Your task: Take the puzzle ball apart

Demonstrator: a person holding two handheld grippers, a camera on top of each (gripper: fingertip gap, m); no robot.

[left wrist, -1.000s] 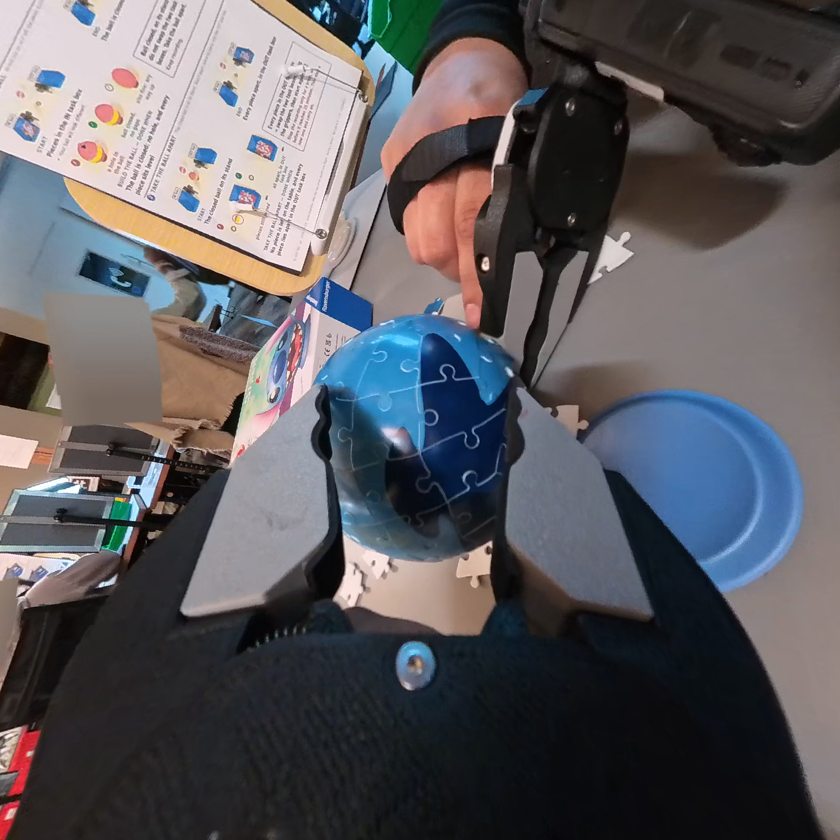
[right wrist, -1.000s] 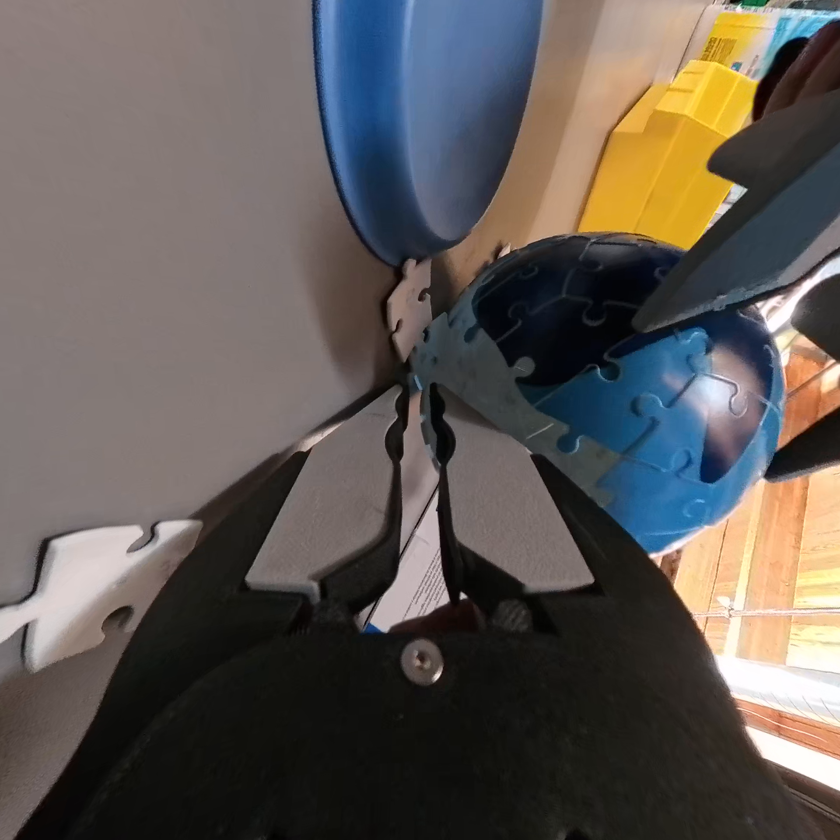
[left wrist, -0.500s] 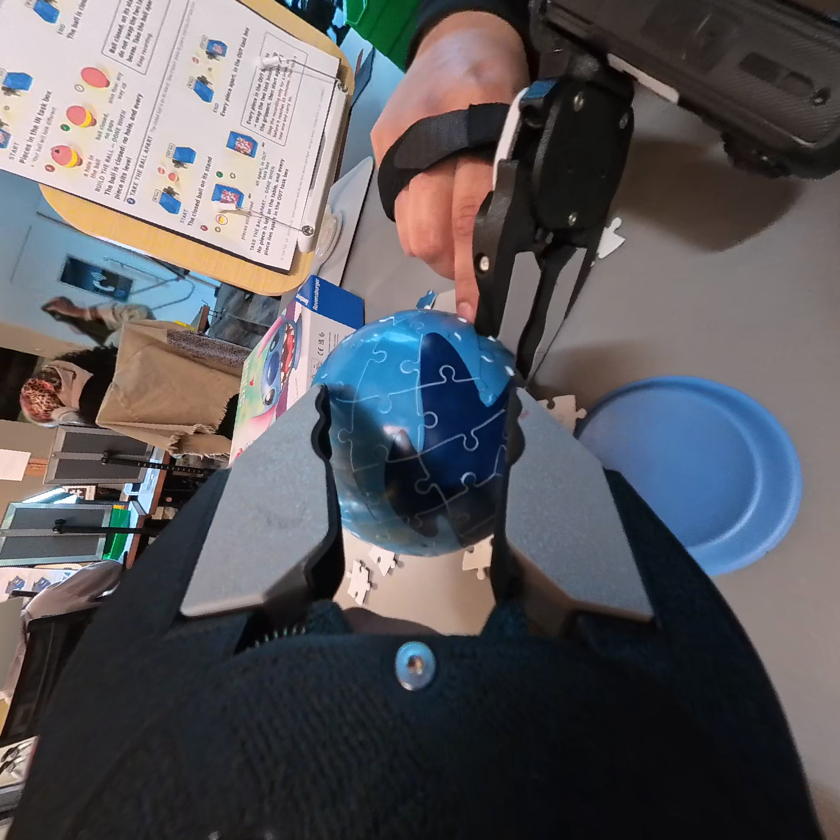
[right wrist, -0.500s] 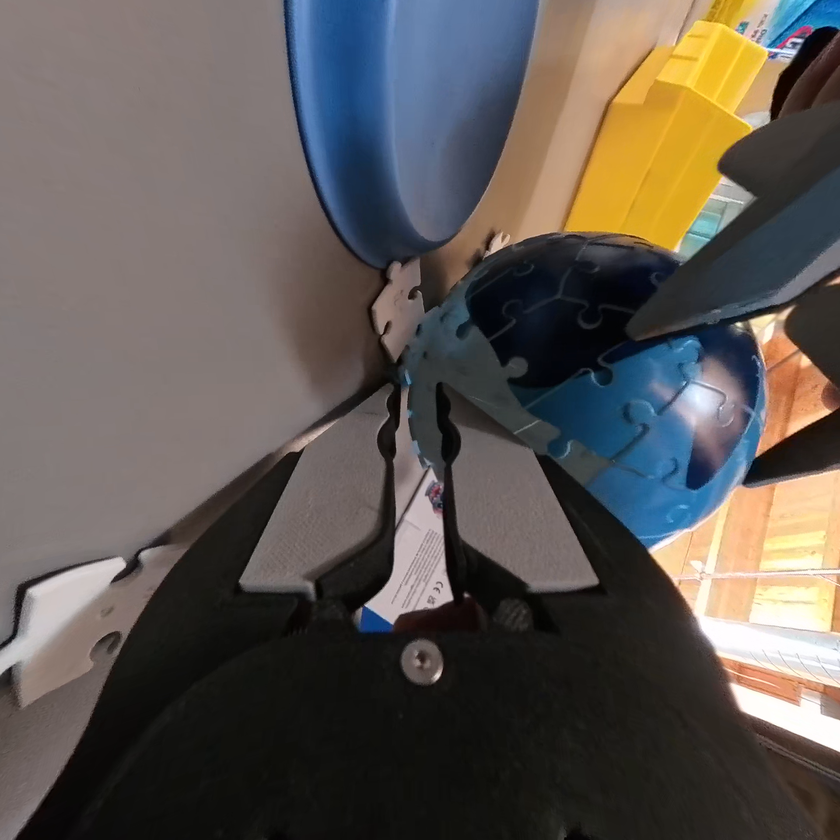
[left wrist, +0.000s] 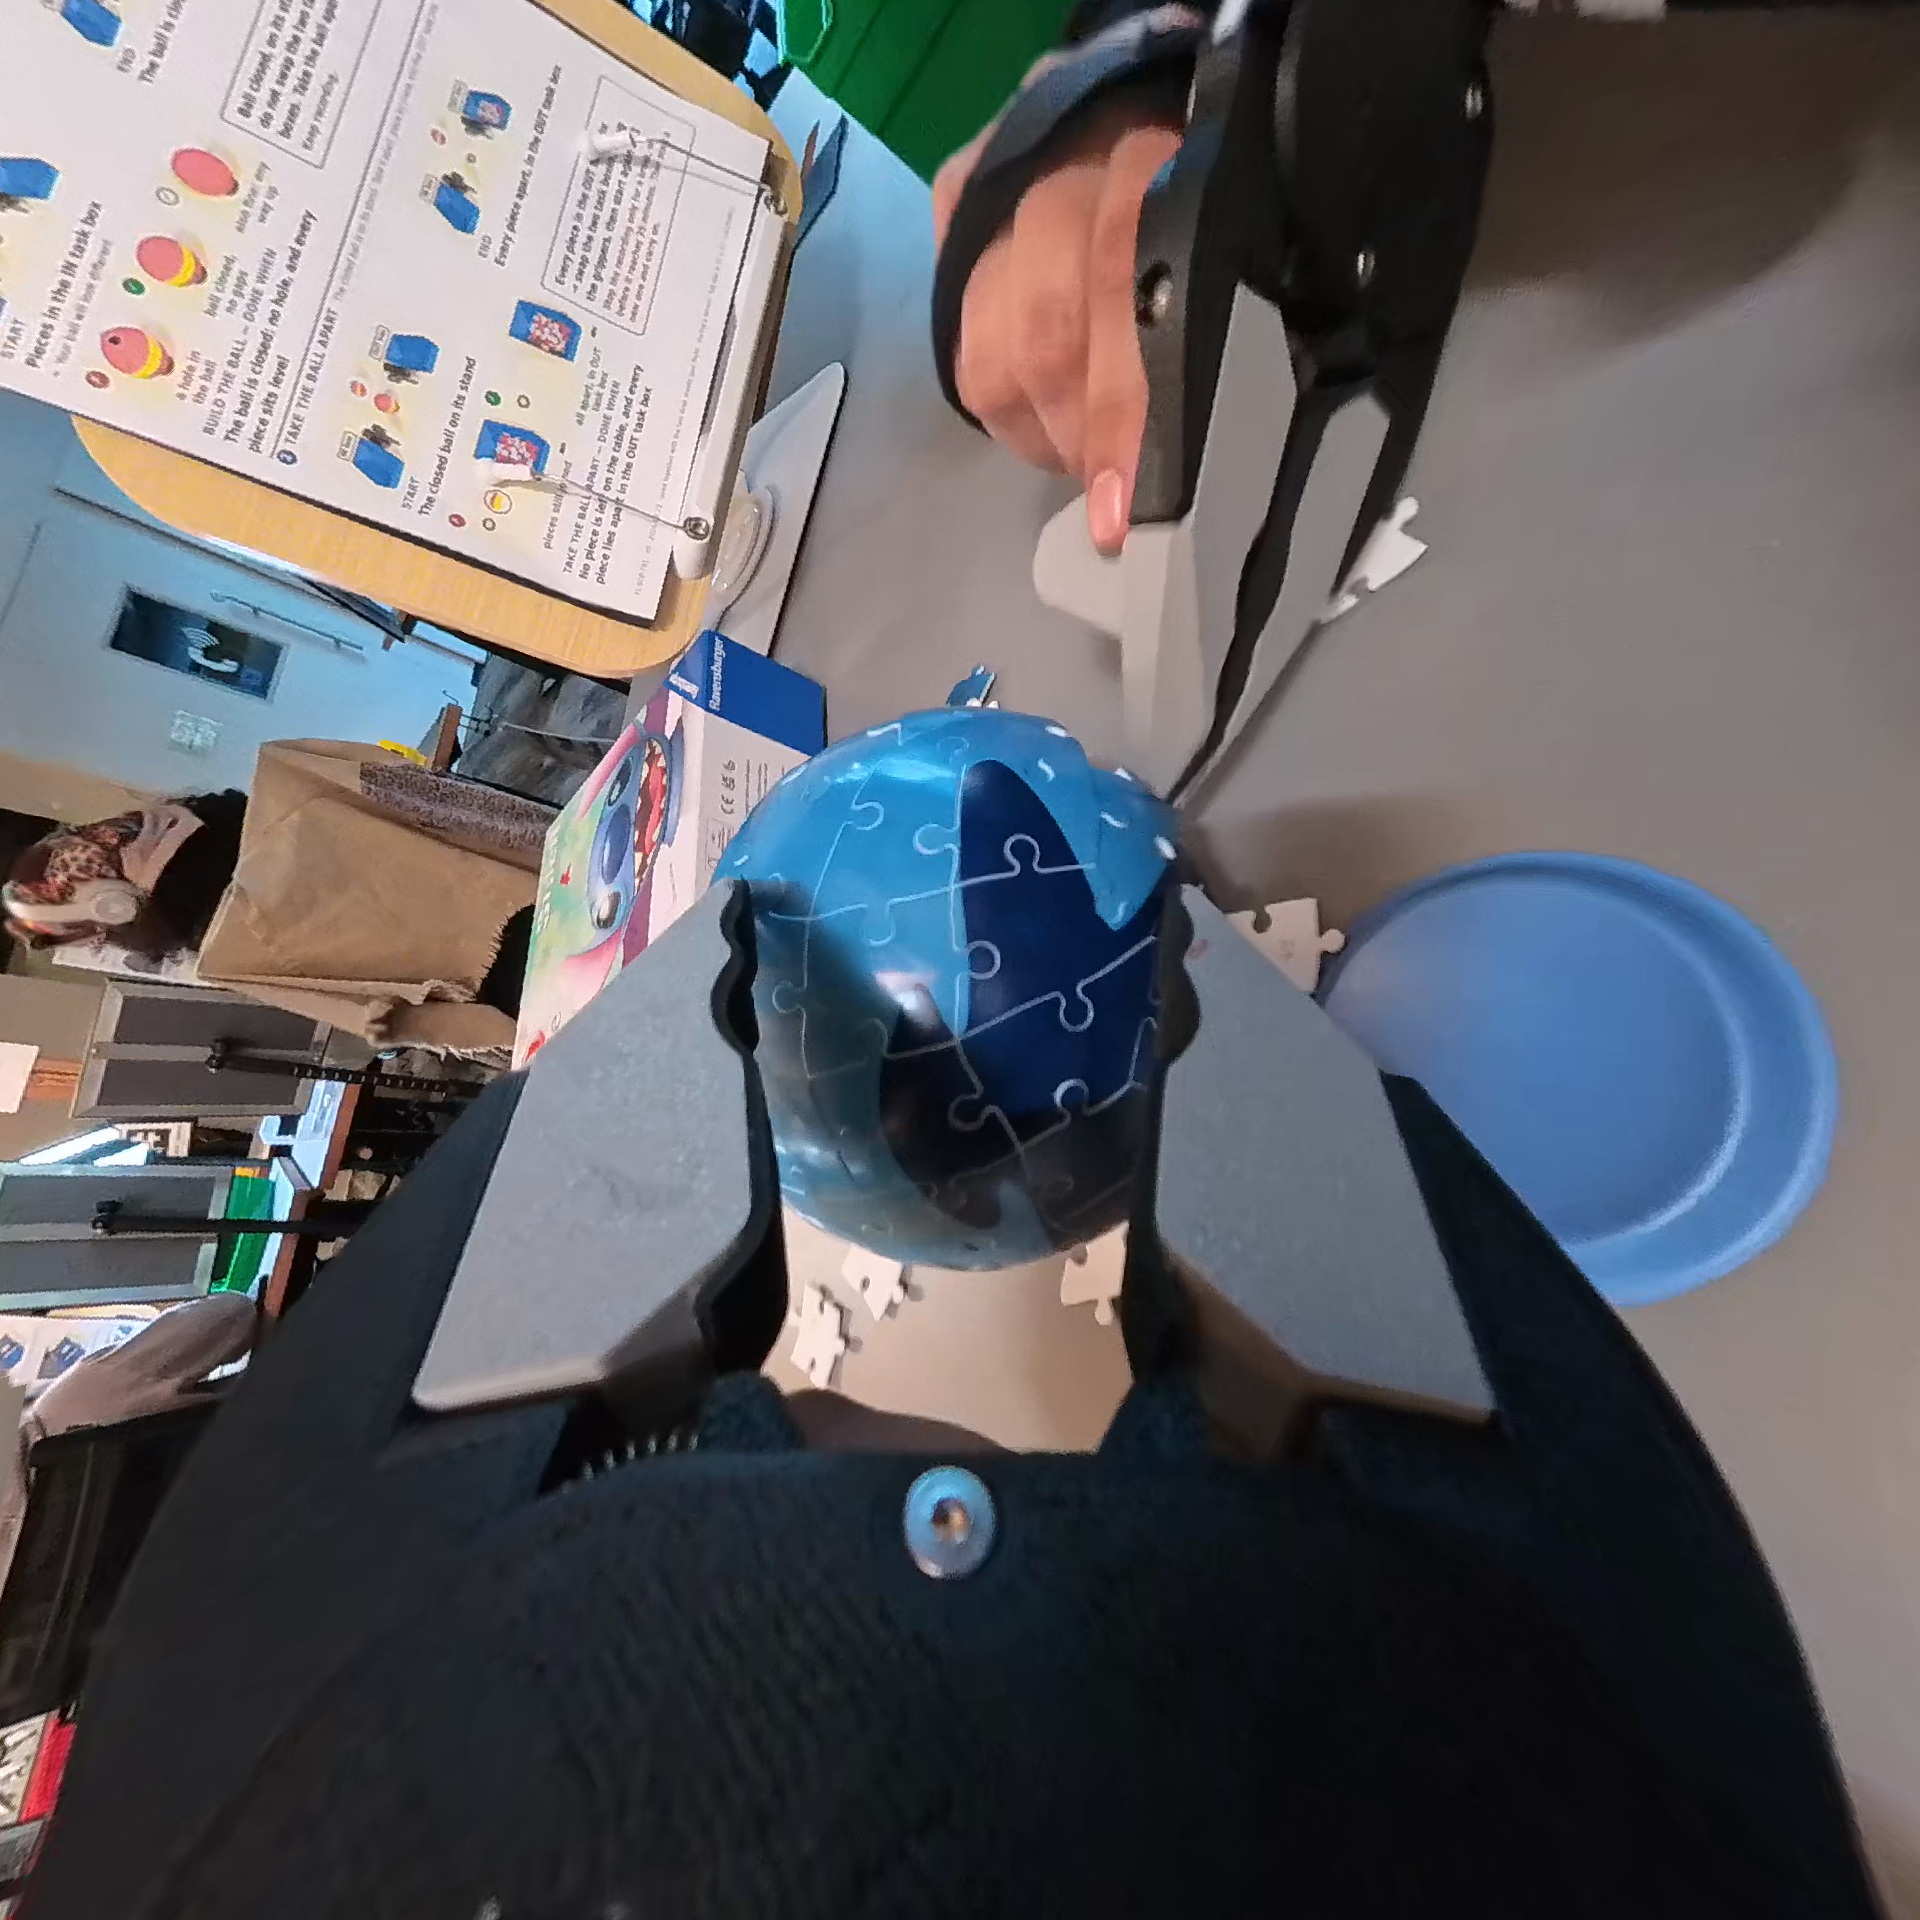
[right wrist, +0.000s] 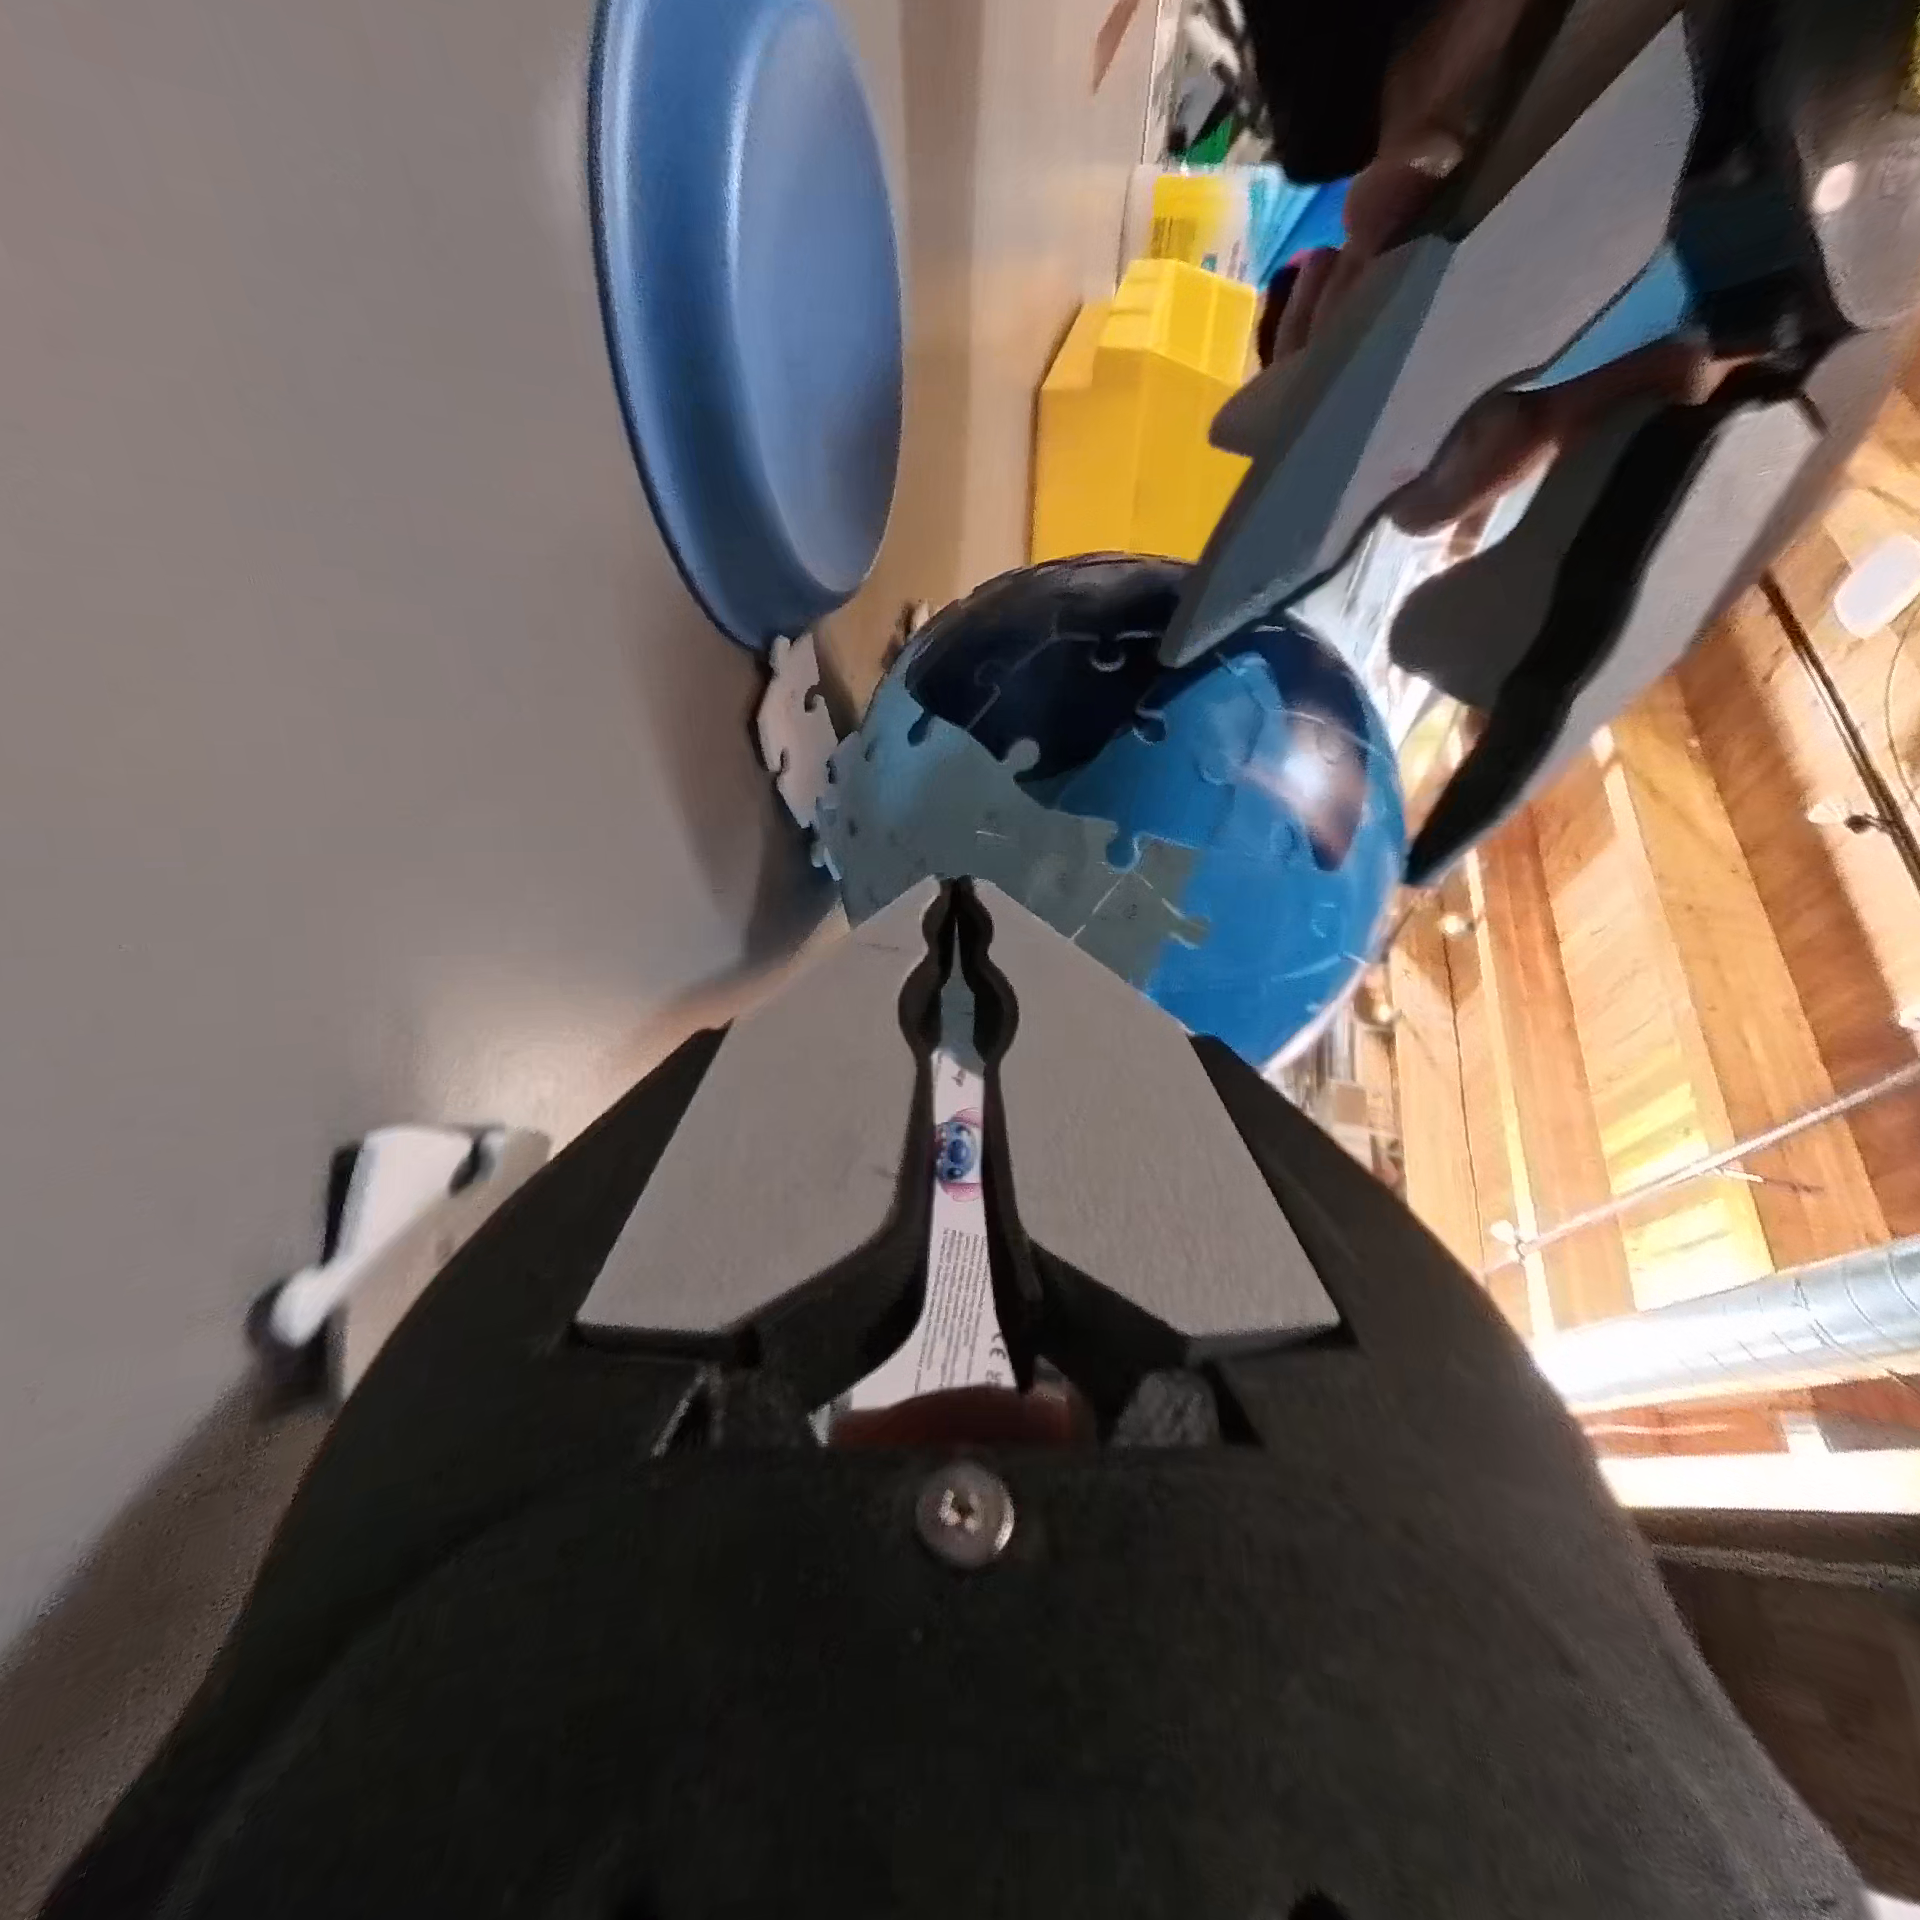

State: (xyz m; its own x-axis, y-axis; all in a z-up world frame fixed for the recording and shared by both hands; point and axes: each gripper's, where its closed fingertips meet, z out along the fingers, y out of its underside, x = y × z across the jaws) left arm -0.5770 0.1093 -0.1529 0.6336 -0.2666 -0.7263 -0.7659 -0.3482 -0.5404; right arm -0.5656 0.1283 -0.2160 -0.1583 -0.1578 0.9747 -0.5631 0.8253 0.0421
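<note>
- The left hand-held gripper is clamped on the puzzle ball, one grey finger on each side of it, in the middle of the left wrist view.
- The ball is held up off the grey table. It is round, so it has no long side.
- The ball is light blue and dark blue. Its open edge, where pieces are gone, points to the upper right of the left wrist view, toward the other gripper.
- In the right wrist view that open edge faces the lower left, and a pale grey band of pieces shows along it.
- The right hand-held gripper is squeezed almost shut, its tips right at that band. I cannot tell if it grips a piece.
- A person's hand holds the right gripper in the upper right of the left wrist view.
- A blue plate lies on the table at the right of that view.
- White puzzle pieces lie on the table under the ball, and one more piece sits just beside the plate.
- A puzzle box stands behind the ball, left of middle.
- A sheet of pictures on a clipboard fills the upper left.
</note>
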